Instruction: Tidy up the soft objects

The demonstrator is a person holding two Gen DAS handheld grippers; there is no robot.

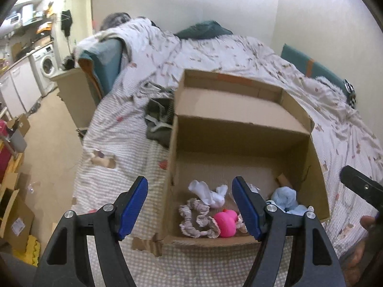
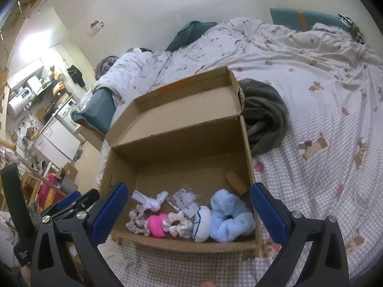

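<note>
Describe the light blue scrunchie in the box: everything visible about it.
The light blue scrunchie looks fluffy, like plush fabric, bunched into a ring with a small dark centre hole. It lies flat on the cardboard box floor in the near right corner, against the right wall, touching a white rolled item on its left. Nothing grips it.

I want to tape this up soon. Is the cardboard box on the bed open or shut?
Open. The cardboard box has its lid flap folded back, and the blue scrunchie and pink toy lie uncovered on its floor.
</note>
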